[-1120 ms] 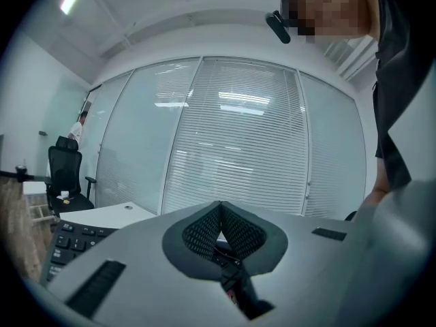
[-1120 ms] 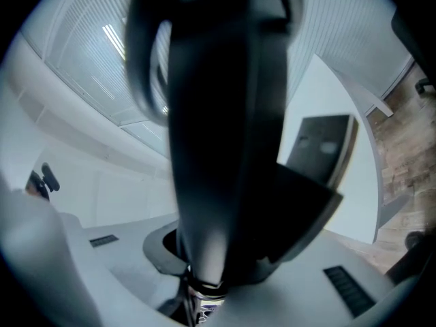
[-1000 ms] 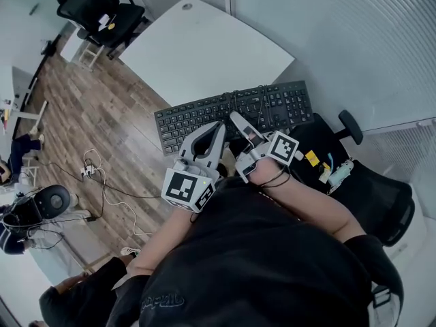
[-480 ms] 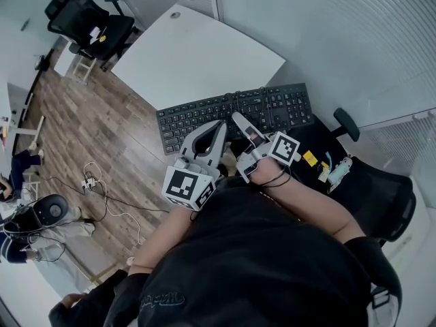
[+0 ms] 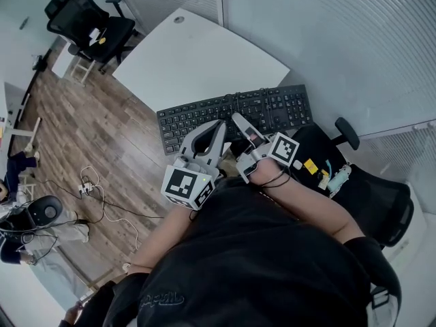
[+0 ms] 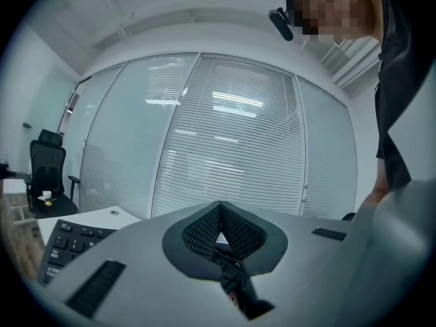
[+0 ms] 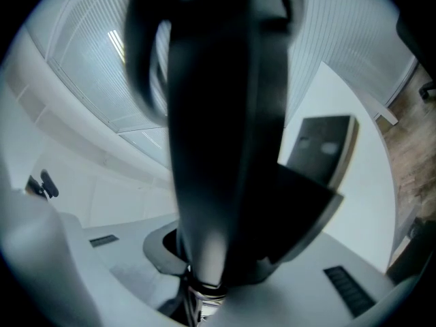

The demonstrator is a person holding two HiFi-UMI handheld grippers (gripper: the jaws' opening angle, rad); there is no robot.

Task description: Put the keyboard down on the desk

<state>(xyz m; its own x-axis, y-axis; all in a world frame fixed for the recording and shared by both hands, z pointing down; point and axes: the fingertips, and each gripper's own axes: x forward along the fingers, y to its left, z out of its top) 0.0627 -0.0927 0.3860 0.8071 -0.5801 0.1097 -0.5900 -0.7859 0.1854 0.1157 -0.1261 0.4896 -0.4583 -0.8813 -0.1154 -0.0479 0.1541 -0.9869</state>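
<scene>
Nearest the camera, the person's black long top (image 5: 259, 271) fills the lower view, and both bare forearms reach forward from it, close side by side. The left forearm (image 5: 158, 240) runs up to the left gripper (image 5: 219, 127), held about level. Its two grey jaws are pressed tip to tip with nothing between them. The tips show against the near edge of the black plastic computer keyboard (image 5: 204, 114); whether they touch it cannot be told.

Just beside it, the right forearm (image 5: 320, 206) carries the right gripper (image 5: 238, 119). This one is angled toward the left gripper and clamped on the middle of the keyboard's near long edge.

The keyboard hangs lengthwise across the view, partly over the wood-plank floor (image 5: 88, 128), with its far edge at the near side of the white rectangular desk (image 5: 197, 53). A black mesh office chair (image 5: 381, 196) stands to the right. Beyond is a glass wall with white slatted blinds (image 5: 354, 39).
</scene>
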